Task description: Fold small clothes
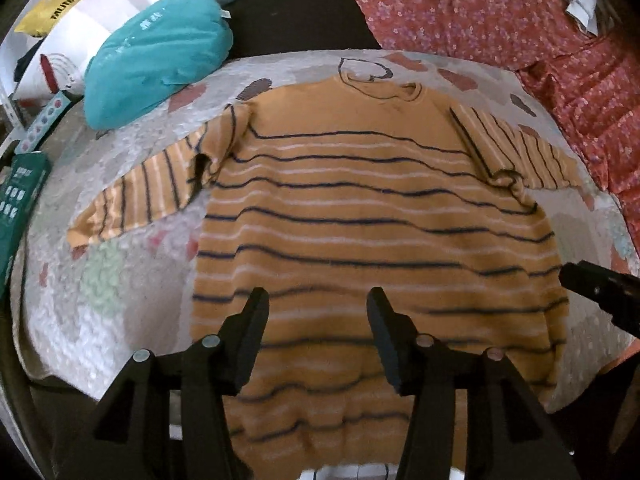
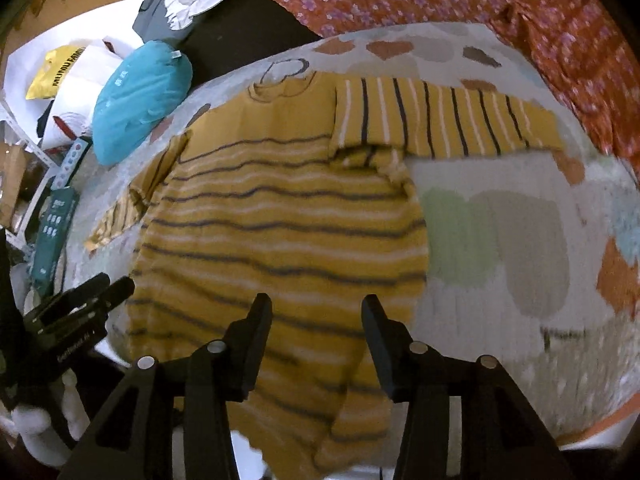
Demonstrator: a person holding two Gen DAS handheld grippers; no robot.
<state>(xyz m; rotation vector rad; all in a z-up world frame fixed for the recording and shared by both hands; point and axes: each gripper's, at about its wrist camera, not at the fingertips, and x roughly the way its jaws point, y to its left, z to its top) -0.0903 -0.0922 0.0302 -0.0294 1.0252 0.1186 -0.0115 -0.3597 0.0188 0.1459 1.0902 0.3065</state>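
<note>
A mustard sweater [image 1: 360, 220] with dark and white stripes lies flat on a pale patterned blanket [image 1: 100, 300], neck at the far side, both sleeves spread outward. It also shows in the right wrist view [image 2: 280, 232]. My left gripper [image 1: 318, 300] is open and empty, hovering over the sweater's lower hem area. My right gripper [image 2: 316, 308] is open and empty above the sweater's lower right part; it shows at the right edge of the left wrist view [image 1: 600, 292]. The left gripper shows at the lower left of the right wrist view [image 2: 80, 304].
A teal pillow [image 1: 156, 60] lies at the far left of the blanket. White and yellow bags [image 1: 64, 20] sit behind it. A red floral cloth [image 1: 520, 28] covers the far right. A green box [image 1: 20, 196] lies along the left edge.
</note>
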